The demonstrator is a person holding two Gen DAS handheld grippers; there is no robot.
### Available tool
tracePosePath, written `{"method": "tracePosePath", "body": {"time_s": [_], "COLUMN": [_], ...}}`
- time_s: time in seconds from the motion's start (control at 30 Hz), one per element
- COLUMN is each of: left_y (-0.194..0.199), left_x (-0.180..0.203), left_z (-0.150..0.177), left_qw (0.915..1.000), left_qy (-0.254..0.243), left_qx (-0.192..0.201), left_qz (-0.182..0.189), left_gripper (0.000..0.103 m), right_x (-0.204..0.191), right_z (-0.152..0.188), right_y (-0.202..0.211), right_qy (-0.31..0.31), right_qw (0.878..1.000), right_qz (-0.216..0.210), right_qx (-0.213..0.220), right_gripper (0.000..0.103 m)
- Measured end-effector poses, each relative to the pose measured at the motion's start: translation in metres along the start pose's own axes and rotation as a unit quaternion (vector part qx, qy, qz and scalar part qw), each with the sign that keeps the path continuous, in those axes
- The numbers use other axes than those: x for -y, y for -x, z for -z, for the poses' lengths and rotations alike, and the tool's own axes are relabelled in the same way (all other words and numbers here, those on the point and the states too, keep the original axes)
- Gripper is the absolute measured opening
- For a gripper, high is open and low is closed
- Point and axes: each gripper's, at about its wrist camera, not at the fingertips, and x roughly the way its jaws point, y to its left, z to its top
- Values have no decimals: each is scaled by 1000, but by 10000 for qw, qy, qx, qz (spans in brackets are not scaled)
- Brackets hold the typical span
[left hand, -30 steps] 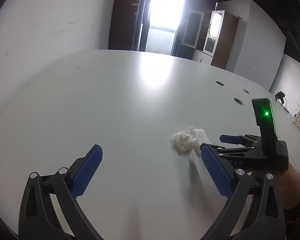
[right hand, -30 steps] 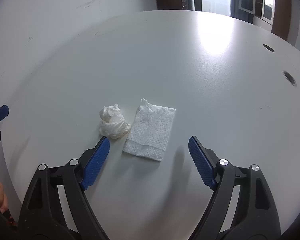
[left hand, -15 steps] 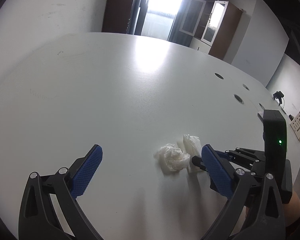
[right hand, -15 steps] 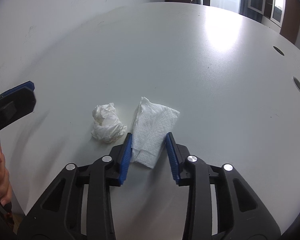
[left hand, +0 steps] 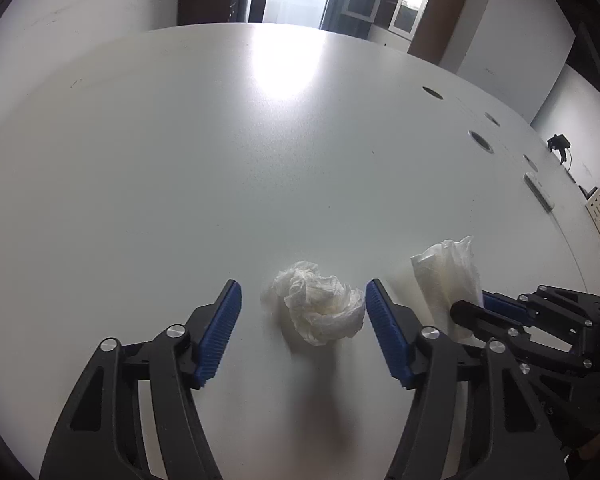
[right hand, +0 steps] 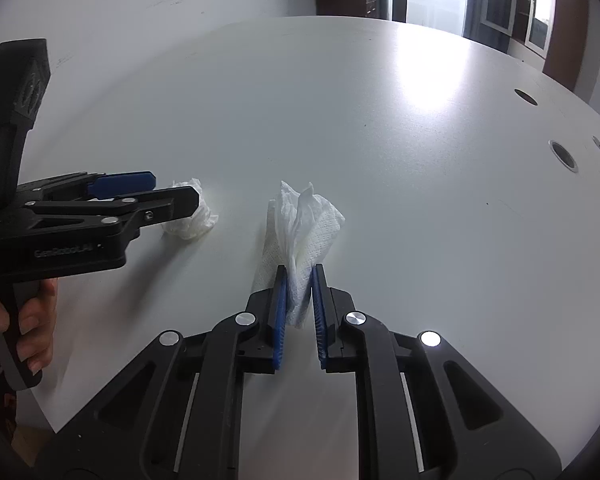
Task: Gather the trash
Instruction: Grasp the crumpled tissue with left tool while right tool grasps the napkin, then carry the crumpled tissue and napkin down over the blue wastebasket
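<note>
**Two grips closing on two pieces of tissue**

The right gripper [right hand: 300, 300] has just been closing and now pinches the near edge of the paper napkin [right hand: 304, 220], whose free end bunches upward beyond the blue pads. The napkin sits near the front of the white table [right hand: 380, 120], right of the crumpled tissue ball [left hand: 320, 304]. The left gripper [left hand: 302, 320] has just been closing too; its jaws stand about half open, straddling the ball. The right pad sits against or just beside the paper, while the left pad stands clear of it, so nothing is held there yet.

To finish this step well, the left jaws probably need to close evenly about the ball's middle, with the tips low enough to catch its bulk rather than a loose fold. The wad looks light and springy, so a firm squeeze seems wise before any lift. On the right, only a narrow strip appears clamped; lifting slowly and straight up should keep it from sliding free. The two grippers sit close together, so they are best raised apart.
</note>
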Motion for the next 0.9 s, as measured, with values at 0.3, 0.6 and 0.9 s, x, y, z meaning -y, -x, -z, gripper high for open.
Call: {"method": "tracePosePath", "body": {"time_s": [0.3,0.6,0.9], "left_y": [32,112,172], "left_x": [2,18,34], "left_z": [23,96,180], "left_qw": [9988,9933,9872], "left_qy": [255,170,117], "left_qx": [315,949,1264], "left_qz": [290,645,963], "left_gripper": [25,26,26], "right_x": [-2,-19,-53], "right_z": [30,58,132], "right_y": [38,83,141], "right_qy": [24,51,118], "right_qw": [9998,9975,9923], "right_qz": [65,-207,-473], "right_qx": [197,671,1135], "right_gripper": [11,11,11]}}
